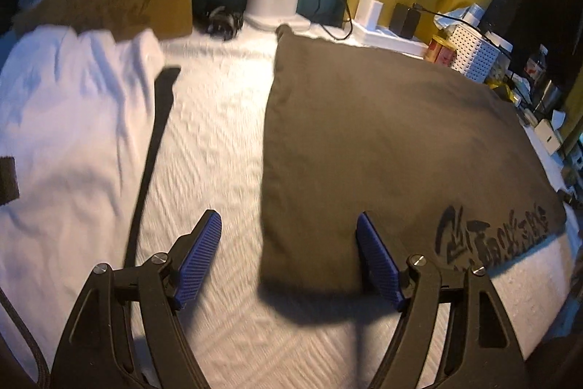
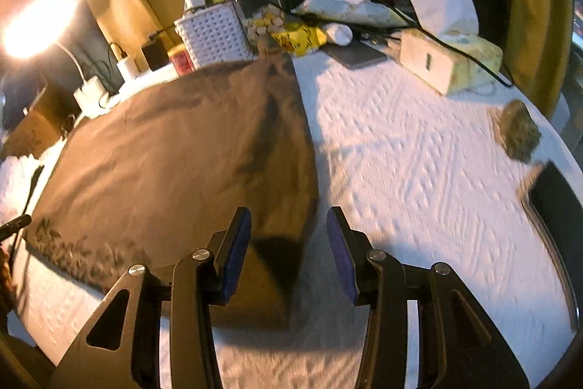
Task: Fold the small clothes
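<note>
On the white textured cloth covering the table (image 1: pixel 218 141), the brown garment (image 1: pixel 382 133) lies flat, already folded into a rough rectangle, printed lettering along its near right portion. Its long axis appears to run from the near edge toward the far clutter, though the lens bends it too much for me to be sure.

My left gripper (image 1: pixel 288 243) hangs over the near left corner of the garment. Its fingers stand well apart and hold nothing; the right pad sits above the fabric, the left pad above bare cloth. The garment's left edge passes between them.

My right gripper (image 2: pixel 288 243) hovers over the near right corner (image 2: pixel 291 206). Its fingers are also apart and empty, set narrower than the left pair, with the garment's right edge running up between them.

Assessment: each hand is nearest its own near corner, and the garment extends away from both pairs of fingers. The next fold likely requires pinching both corners together and carrying them toward the far edge. A white garment (image 1: pixel 65 119) lies to the left, untouched.
</note>
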`<action>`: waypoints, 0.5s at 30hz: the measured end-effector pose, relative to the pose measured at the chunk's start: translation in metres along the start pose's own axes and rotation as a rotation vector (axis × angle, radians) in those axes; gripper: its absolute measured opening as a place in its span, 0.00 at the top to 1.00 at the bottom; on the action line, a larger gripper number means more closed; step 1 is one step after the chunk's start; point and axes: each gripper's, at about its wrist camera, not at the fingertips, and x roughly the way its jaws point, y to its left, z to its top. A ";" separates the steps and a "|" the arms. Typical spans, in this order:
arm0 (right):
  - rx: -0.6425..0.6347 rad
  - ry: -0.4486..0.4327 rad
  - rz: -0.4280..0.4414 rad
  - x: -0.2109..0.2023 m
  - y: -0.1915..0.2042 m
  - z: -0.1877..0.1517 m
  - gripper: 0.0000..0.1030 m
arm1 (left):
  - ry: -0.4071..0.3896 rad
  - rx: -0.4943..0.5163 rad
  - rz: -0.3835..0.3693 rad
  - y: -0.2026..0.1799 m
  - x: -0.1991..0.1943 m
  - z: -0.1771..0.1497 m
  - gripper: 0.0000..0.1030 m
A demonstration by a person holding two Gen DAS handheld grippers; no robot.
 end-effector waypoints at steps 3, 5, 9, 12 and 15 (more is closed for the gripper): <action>0.007 0.017 -0.005 0.000 -0.001 -0.009 0.55 | -0.001 0.040 0.018 -0.006 -0.001 -0.005 0.26; 0.000 0.013 -0.003 -0.002 0.002 -0.012 0.55 | 0.002 0.086 0.043 -0.011 0.001 -0.007 0.26; -0.025 0.018 -0.004 -0.003 0.009 -0.017 0.55 | 0.000 0.129 0.069 -0.017 0.003 -0.011 0.24; -0.082 0.027 -0.021 -0.003 0.020 -0.019 0.55 | 0.000 0.126 0.064 -0.017 0.003 -0.011 0.25; -0.134 0.039 -0.015 -0.001 0.028 -0.019 0.63 | -0.007 0.147 0.030 -0.022 -0.001 -0.015 0.58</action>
